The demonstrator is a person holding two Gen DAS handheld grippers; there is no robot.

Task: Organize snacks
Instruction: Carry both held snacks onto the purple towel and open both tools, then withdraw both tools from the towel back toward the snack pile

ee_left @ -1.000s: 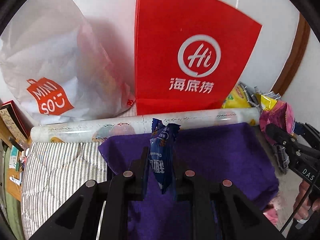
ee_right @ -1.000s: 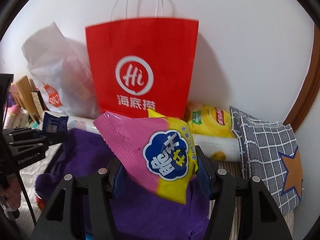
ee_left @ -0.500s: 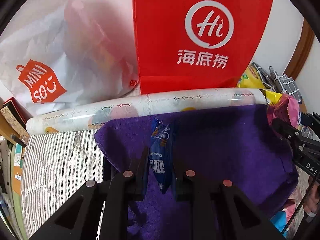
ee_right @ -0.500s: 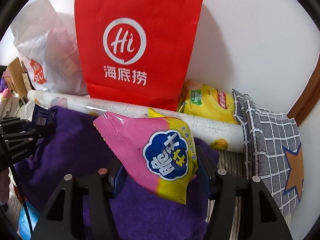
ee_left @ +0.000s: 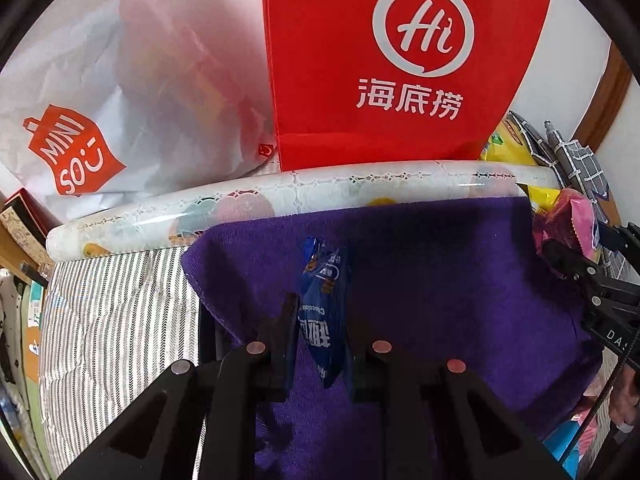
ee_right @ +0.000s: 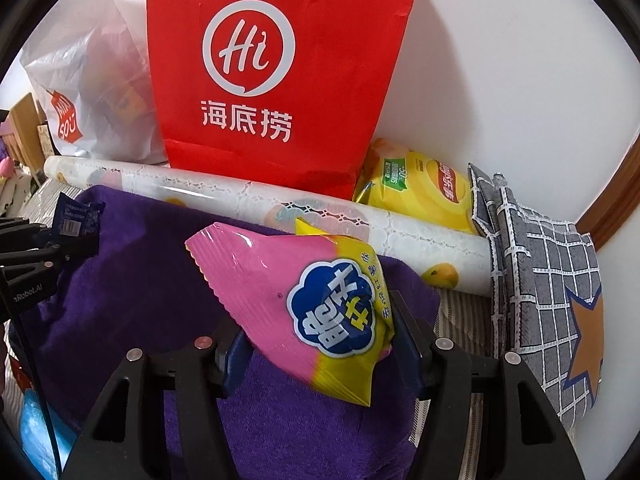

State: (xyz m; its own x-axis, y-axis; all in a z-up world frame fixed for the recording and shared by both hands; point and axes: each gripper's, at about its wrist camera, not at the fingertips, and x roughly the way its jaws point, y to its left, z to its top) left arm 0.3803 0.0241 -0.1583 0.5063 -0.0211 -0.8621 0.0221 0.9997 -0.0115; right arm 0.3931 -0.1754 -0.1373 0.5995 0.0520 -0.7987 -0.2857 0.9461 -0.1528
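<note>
My left gripper (ee_left: pixel 322 312) is shut on a small blue snack packet (ee_left: pixel 325 304) and holds it upright over a purple towel (ee_left: pixel 440 272). My right gripper (ee_right: pixel 316 328) is shut on a pink and yellow snack bag (ee_right: pixel 304 304) above the same towel (ee_right: pixel 140 280). The right gripper shows at the right edge of the left wrist view (ee_left: pixel 592 280). The left gripper with the blue packet (ee_right: pixel 76 216) shows at the left of the right wrist view. A yellow chip bag (ee_right: pixel 420 188) lies behind a rolled mat.
A red Hi paper bag (ee_right: pixel 276 60) and a white Miniso bag (ee_left: pixel 80 120) stand against the wall. A rolled patterned mat (ee_left: pixel 280 196) lies in front of them. Grey checked cushions (ee_right: pixel 540 264) lie at the right. Striped bedding (ee_left: pixel 112 320) is left of the towel.
Both grippers have moved forward and down toward the towel and the bags, each still holding its snack. The red bag looms larger in both views.
</note>
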